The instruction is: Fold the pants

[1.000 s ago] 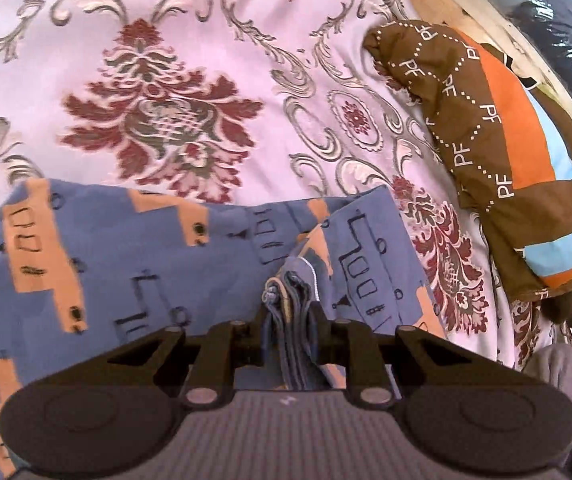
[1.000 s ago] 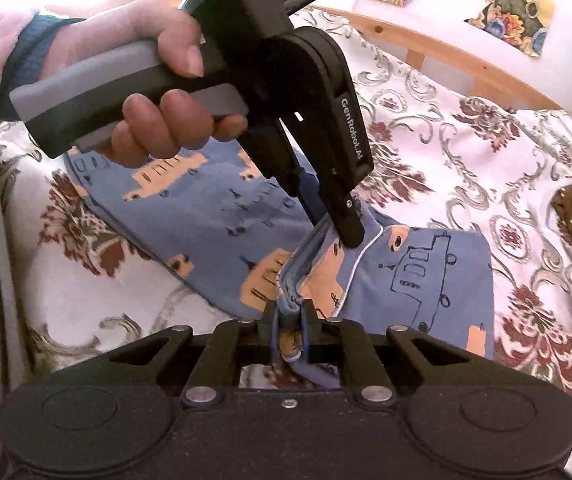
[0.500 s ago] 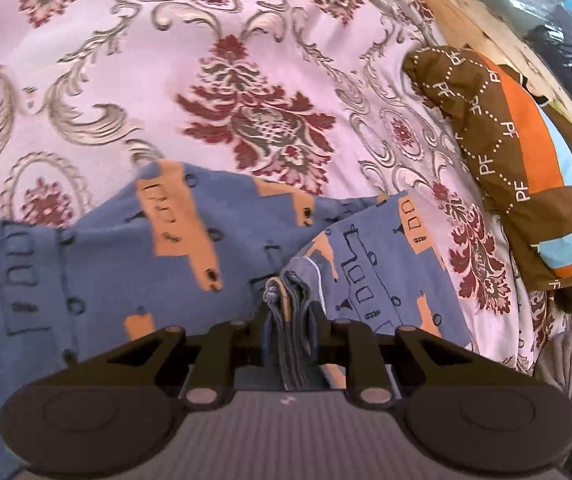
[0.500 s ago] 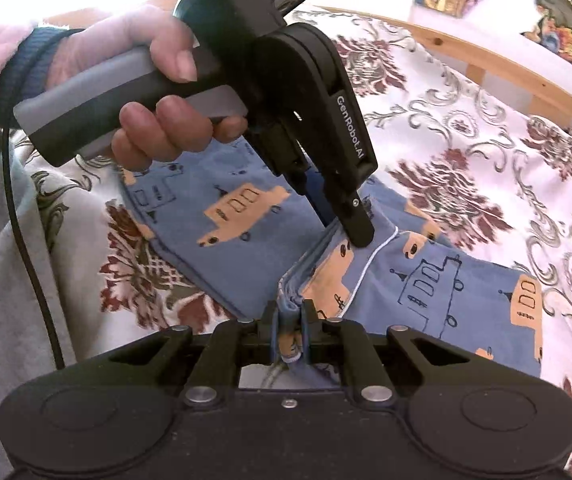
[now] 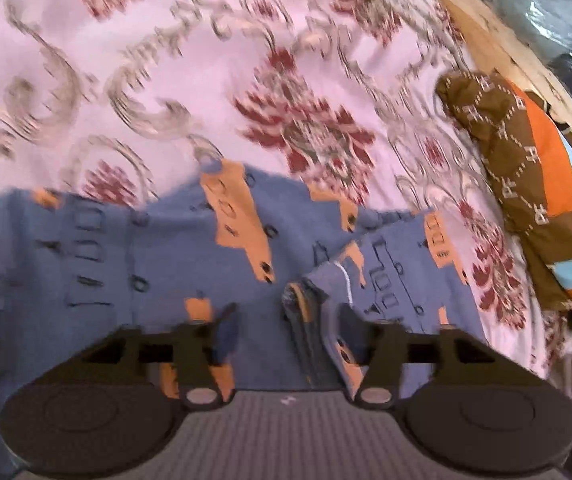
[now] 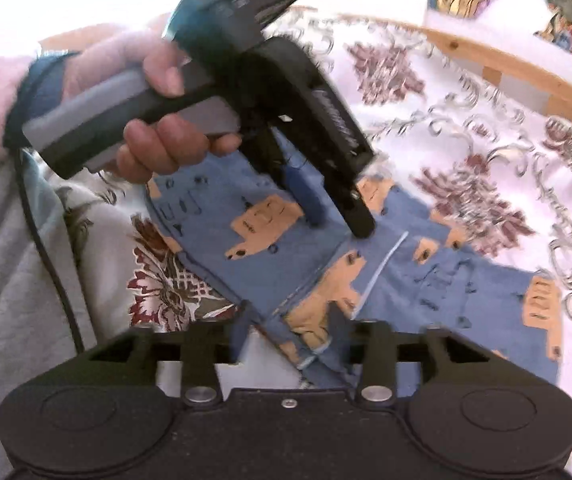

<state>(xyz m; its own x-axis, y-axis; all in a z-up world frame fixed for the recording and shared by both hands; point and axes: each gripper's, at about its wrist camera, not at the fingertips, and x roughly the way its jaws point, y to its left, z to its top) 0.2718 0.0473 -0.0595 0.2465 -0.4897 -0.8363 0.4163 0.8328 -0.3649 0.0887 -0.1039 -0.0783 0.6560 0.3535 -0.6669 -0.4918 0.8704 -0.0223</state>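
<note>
The blue pants with orange truck prints [image 5: 134, 264] lie on the floral bedspread [image 5: 190, 80]. My left gripper [image 5: 286, 332] is open just above them; the bunched hem [image 5: 306, 320] rests loose between its fingers. In the right wrist view the pants [image 6: 426, 280] lie spread with a folded layer on top. My right gripper [image 6: 290, 340] is open over their near edge. The left gripper [image 6: 338, 220] also shows there, open, tips down on the cloth.
A brown pillow with orange and light blue stripes [image 5: 534, 184] lies at the right of the bed. A wooden bed rail [image 6: 486, 56] runs along the far side. Grey cloth [image 6: 6, 280] lies at the near left.
Both grippers have opened and let go of the pants' edge. The cloth has dropped onto the bed. The left gripper has swung left across the bedspread.
</note>
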